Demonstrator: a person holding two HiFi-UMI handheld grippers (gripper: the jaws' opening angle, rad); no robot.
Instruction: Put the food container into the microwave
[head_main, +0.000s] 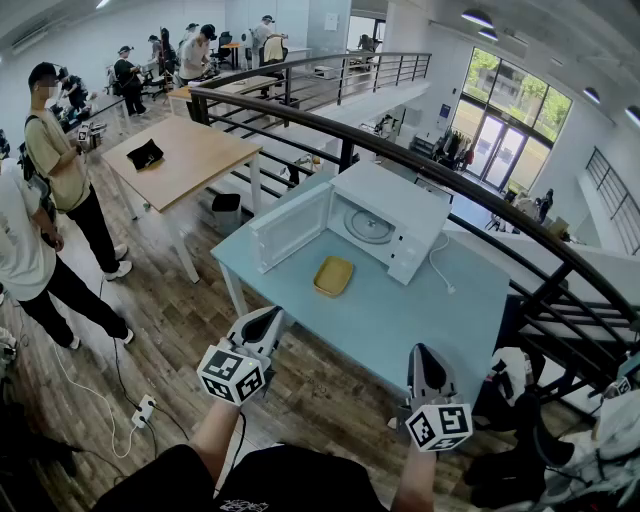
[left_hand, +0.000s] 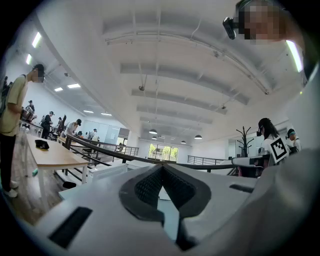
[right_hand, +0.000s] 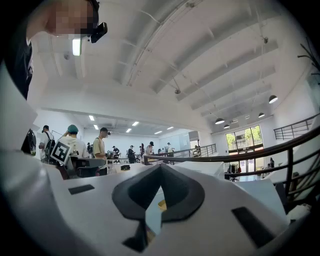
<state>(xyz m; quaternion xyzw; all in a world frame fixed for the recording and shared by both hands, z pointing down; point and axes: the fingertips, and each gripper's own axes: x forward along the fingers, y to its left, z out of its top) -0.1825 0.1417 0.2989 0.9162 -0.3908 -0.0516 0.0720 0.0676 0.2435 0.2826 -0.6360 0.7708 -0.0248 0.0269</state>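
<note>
A shallow yellow food container (head_main: 333, 275) lies on the light blue table (head_main: 400, 320), just in front of the white microwave (head_main: 400, 225). The microwave's door (head_main: 290, 227) is swung open to the left and the glass turntable inside shows. My left gripper (head_main: 270, 316) hangs shut and empty over the floor off the table's near left edge. My right gripper (head_main: 420, 352) is shut and empty at the near edge, further right. In the left gripper view the jaws (left_hand: 162, 168) meet at the tip. In the right gripper view the jaws (right_hand: 160, 166) meet too, with the container (right_hand: 160, 204) glimpsed below them.
A wooden table (head_main: 185, 155) stands to the left, with people beside it. A black railing (head_main: 480, 190) runs behind the blue table. A power strip (head_main: 143, 408) and its cable lie on the wooden floor at the left. A dark bin (head_main: 227, 212) sits under the tables.
</note>
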